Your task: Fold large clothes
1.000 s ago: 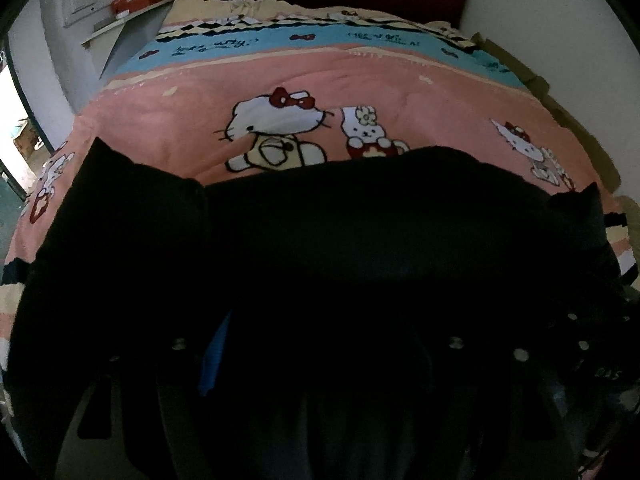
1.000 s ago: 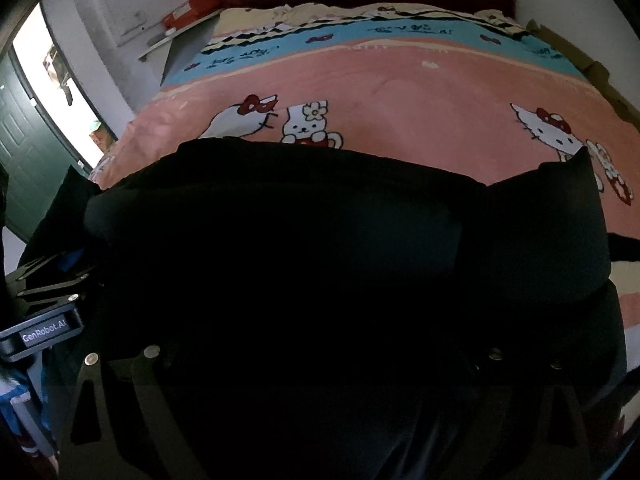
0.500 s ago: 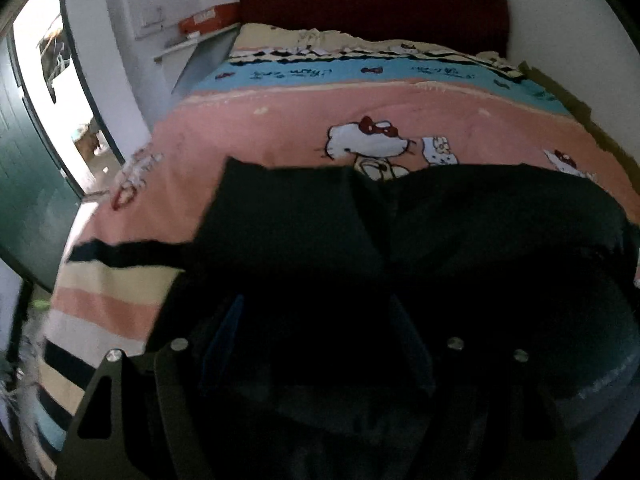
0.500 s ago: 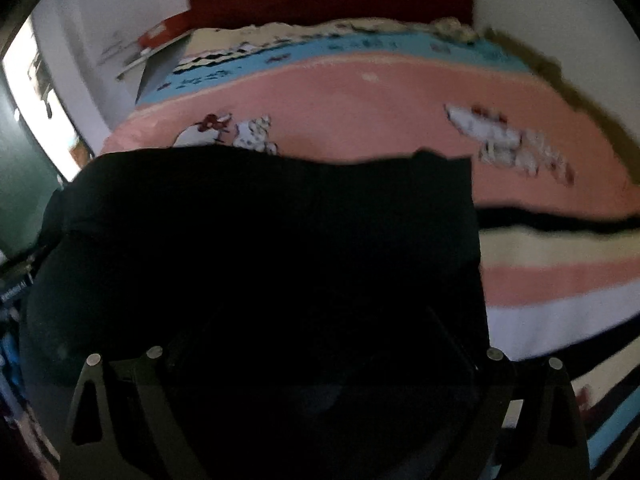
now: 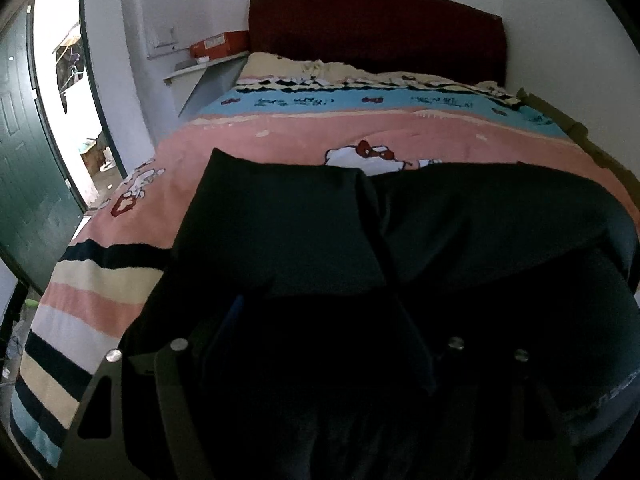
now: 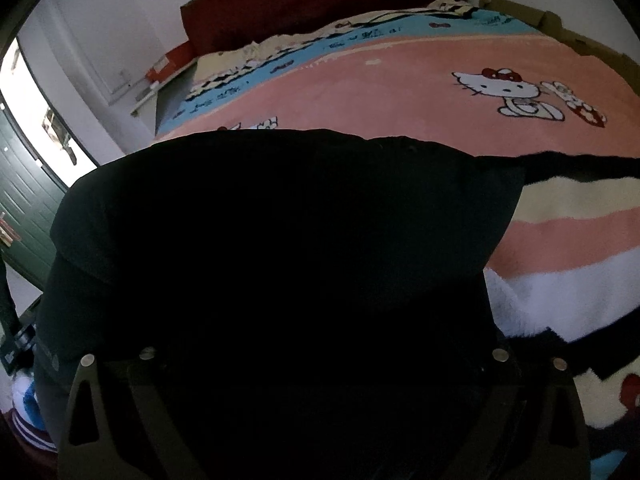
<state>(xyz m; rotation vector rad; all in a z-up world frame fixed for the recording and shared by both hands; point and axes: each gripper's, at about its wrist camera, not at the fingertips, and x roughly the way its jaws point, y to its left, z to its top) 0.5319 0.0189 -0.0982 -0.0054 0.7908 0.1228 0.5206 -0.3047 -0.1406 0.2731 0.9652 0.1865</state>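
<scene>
A large black garment (image 5: 288, 232) lies spread over the near end of the bed and drapes over both grippers. In the left wrist view it covers the left gripper (image 5: 320, 344); the fingertips are buried in dark cloth, which seems pinched between them. In the right wrist view the same black garment (image 6: 280, 220) fills the middle of the frame and hides the right gripper (image 6: 320, 360), whose fingertips do not show. The garment's right edge ends over the striped part of the blanket.
The bed carries a pink cartoon-cat blanket (image 5: 304, 136) with striped ends (image 6: 568, 240). A dark red headboard (image 5: 372, 28) stands at the far wall. A shelf with an orange box (image 5: 218, 44) is at the left, beside a green door (image 5: 24, 184).
Both grippers have swung apart with the black garment: the left view has turned toward the door side, the right view toward the bed's right side. The cloth has shifted with them.
</scene>
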